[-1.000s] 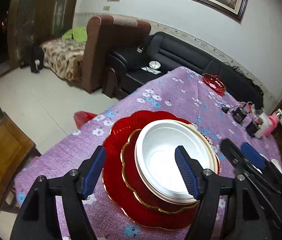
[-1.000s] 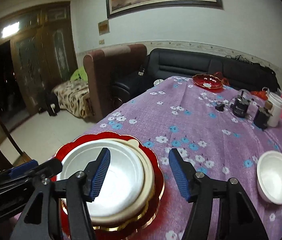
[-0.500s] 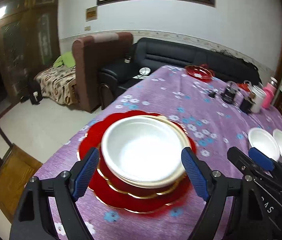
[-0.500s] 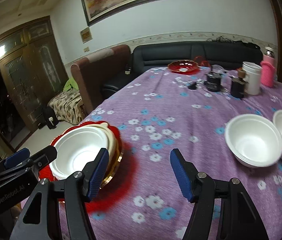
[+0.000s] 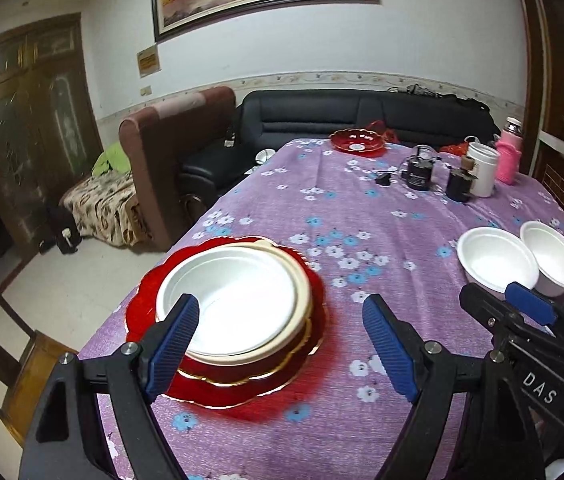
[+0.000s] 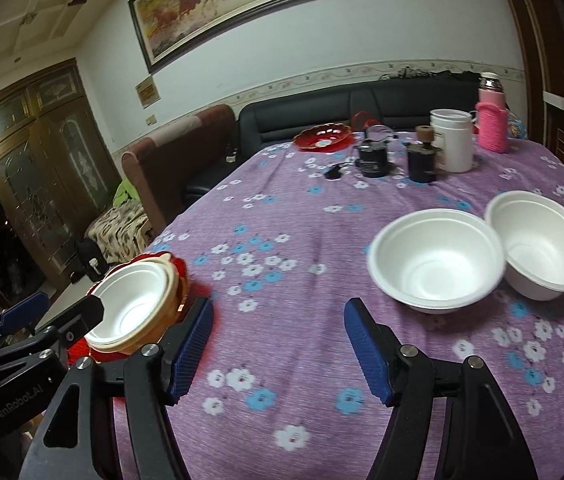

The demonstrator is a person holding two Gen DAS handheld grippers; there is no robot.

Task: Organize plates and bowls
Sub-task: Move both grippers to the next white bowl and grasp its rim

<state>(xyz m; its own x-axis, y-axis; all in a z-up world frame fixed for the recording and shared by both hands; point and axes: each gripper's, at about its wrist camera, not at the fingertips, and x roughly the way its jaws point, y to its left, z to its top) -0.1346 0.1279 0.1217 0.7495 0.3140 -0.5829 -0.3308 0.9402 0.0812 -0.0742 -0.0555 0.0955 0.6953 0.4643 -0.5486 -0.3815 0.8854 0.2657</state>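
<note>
A white bowl [image 5: 233, 300] sits in a cream bowl on red scalloped plates [image 5: 145, 308] near the table's left edge; the stack also shows in the right wrist view [image 6: 133, 312]. Two loose white bowls stand side by side at the right: one [image 6: 434, 260] nearer the middle, one [image 6: 538, 244] further right; they show in the left wrist view too [image 5: 494, 260]. My left gripper [image 5: 282, 344] is open and empty, just in front of the stack. My right gripper [image 6: 277, 344] is open and empty above bare cloth, between the stack and the loose bowls.
A red dish [image 6: 324, 138], black jars [image 6: 374, 158], a white mug [image 6: 454, 146] and a pink bottle [image 6: 492, 120] stand at the table's far end. A black sofa [image 5: 362, 116] and brown armchair [image 5: 169, 140] lie beyond. A wooden chair [image 5: 29, 372] stands at the left.
Both grippers have pulled back and swung right from the stack. The two loose white bowls have come into view and grown larger. Both stay open.
</note>
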